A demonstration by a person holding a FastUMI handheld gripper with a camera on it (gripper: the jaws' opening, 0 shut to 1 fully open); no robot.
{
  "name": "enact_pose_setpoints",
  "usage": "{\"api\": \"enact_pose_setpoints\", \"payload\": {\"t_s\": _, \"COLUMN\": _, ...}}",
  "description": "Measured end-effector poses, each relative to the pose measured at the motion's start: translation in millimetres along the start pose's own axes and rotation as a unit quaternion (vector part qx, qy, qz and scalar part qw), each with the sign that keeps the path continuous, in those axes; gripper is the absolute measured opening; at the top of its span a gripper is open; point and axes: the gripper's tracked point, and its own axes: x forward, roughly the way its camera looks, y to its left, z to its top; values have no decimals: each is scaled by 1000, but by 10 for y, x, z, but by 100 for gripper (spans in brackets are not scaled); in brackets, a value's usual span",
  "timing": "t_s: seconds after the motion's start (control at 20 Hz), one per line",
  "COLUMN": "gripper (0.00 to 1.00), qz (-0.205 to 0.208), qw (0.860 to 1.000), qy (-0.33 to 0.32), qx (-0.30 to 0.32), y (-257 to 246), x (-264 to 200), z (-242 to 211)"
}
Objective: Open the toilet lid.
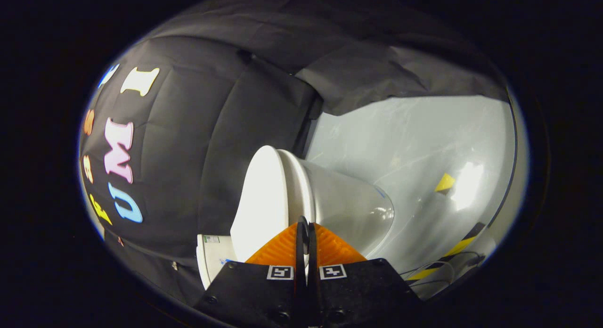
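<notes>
Your gripper (306,224) fingers sit nearly closed, holding nothing, tips at the rim of the white oval toilet lid (264,196); glossy grey floor (424,144) lies open to the right.

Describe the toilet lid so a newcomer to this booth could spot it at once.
Start at the black cloth wall and the pale glossy floor; where they meet stands a white toilet. The toilet lid is the flat oval disc capping the end toward the cloth, closed, just beyond the gripper, whose fingers are together. Unlike the rounded bowl, it is thin and flat.
</notes>
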Motion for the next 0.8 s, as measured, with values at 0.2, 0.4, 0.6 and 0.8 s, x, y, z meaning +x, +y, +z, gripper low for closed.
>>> {"api": "enact_pose_setpoints", "payload": {"t_s": 0.2, "gripper": 6, "qz": 8, "qw": 998, "qy": -22, "qx": -64, "y": 385, "x": -278, "z": 62}}
{"api": "enact_pose_setpoints", "payload": {"t_s": 0.4, "gripper": 6, "qz": 8, "qw": 991, "qy": -51, "qx": -127, "y": 859, "x": -527, "z": 77}}
{"api": "enact_pose_setpoints", "payload": {"t_s": 0.6, "gripper": 6, "qz": 7, "qw": 980, "qy": -77, "qx": -184, "y": 1388, "x": -795, "z": -6}}
{"api": "enact_pose_setpoints", "payload": {"t_s": 0.8, "gripper": 6, "qz": 26, "qw": 965, "qy": -103, "qx": -242, "y": 1985, "x": -1077, "z": -150}}
